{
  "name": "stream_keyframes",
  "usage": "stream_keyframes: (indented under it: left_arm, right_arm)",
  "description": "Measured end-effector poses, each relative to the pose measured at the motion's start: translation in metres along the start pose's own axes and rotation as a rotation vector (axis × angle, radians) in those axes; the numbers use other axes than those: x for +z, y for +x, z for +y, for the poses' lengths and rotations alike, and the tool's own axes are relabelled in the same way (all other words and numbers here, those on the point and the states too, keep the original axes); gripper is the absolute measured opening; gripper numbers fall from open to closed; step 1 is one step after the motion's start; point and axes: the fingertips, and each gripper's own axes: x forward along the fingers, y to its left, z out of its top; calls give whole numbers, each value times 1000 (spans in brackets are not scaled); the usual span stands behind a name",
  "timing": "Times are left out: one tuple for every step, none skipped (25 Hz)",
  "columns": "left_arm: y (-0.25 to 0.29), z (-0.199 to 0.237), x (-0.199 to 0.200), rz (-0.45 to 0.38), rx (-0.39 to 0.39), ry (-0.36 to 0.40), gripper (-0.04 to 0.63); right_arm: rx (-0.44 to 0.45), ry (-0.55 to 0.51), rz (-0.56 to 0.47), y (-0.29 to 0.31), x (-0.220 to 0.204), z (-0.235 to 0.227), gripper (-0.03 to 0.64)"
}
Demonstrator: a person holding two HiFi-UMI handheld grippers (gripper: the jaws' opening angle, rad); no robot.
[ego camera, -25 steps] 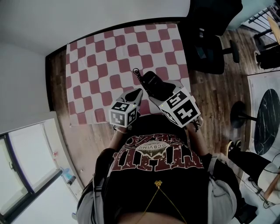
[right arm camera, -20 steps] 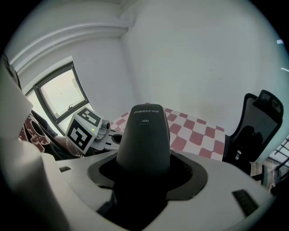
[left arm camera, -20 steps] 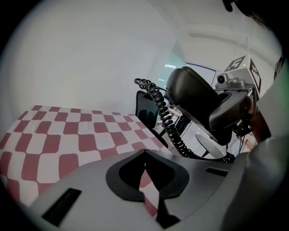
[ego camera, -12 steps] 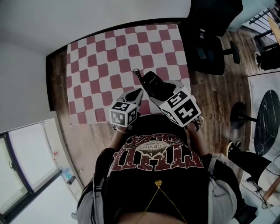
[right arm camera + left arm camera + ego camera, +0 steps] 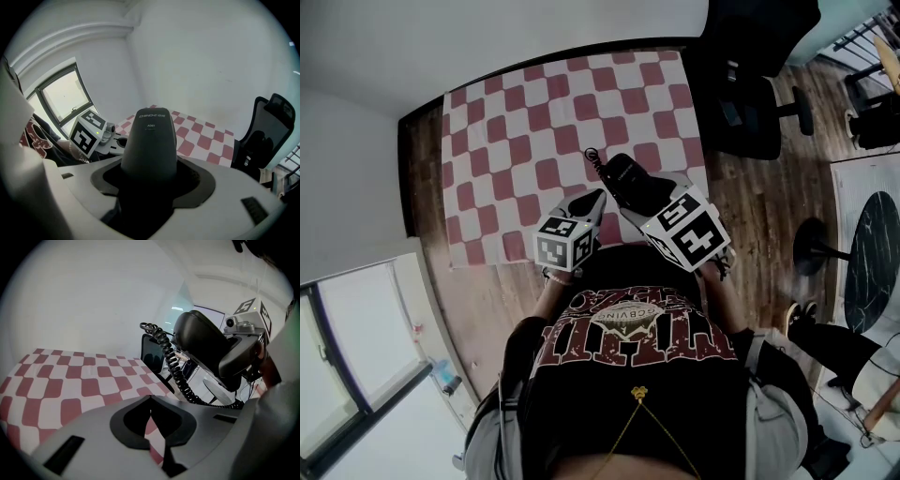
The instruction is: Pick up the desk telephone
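Note:
The black desk telephone (image 5: 628, 178) hangs just above the front right part of the red-and-white checked tablecloth (image 5: 516, 122). My right gripper (image 5: 632, 194) is shut on it. In the right gripper view its dark body (image 5: 150, 140) fills the space between the jaws of that gripper (image 5: 149, 183). Its coiled cord (image 5: 593, 159) dangles on the far side, and in the left gripper view the cord (image 5: 171, 364) hangs below the telephone (image 5: 201, 341). My left gripper (image 5: 596, 199) sits just left of the telephone. Its jaws (image 5: 151, 427) are shut with nothing between them.
A black office chair (image 5: 750, 103) stands on the wooden floor right of the table, also visible as a chair (image 5: 265, 136) in the right gripper view. A white wall runs along the table's far side. A window (image 5: 61, 101) is at the left.

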Motion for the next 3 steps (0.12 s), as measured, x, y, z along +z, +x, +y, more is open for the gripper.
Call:
stream_keyframes:
  left_arm:
    - [0,0,0,1,0,0,8]
    - [0,0,1,1,0,0,8]
    - [0,0,1,2,1,0,9]
  right_arm:
    - [0,-1,1,0,0,0,288]
    - [0,-2,2,0,0,-1,288]
    - [0,-2,3,-1,0,-1,288]
